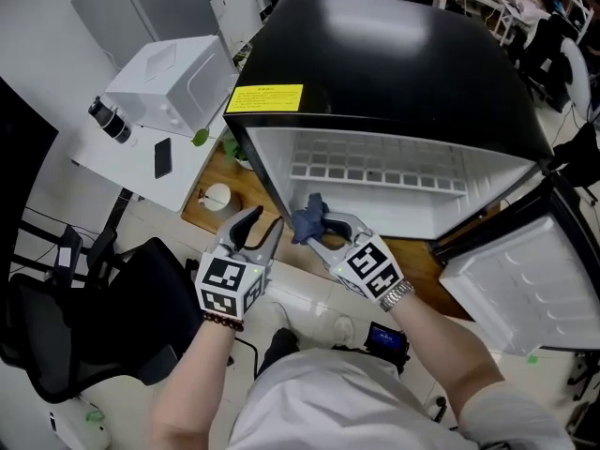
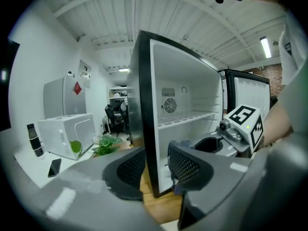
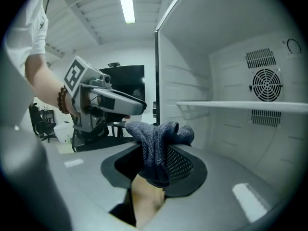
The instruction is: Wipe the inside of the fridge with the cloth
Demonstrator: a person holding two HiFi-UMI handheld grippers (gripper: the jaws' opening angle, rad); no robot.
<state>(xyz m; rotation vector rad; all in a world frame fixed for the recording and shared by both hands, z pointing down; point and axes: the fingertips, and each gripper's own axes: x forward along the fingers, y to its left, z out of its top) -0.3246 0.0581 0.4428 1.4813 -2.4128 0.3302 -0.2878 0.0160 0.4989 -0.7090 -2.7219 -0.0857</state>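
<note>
right gripper (image 3: 154, 166): clamped on the cloth (image 3: 158, 141), wad bunched between the jaws and flopped over one tip, so ready to scrub I guess
cloth spot: right at those tips, at the mouth of the fridge (image 1: 394, 59), near its left front edge; touching a wall or not, can't tell
left gripper (image 2: 155, 166): jaws apart, nothing in them, just beside the right gripper on its left, pointed at that same front edge
why the spare one sits there: probably to steady the frame or just keep out of the wipe, only a guess
door (image 1: 525, 289): swung wide, off to the right of the right gripper, which leaves the whole inside reachable
shelf (image 1: 375, 172): ahead of and above the cloth, bare, nothing to dodge
hidden: front-left bit of the fridge floor, behind both grippers in the head view
hard to tell: how much cloth hangs below the jaws
cut off: far end of the door, out of frame
</note>
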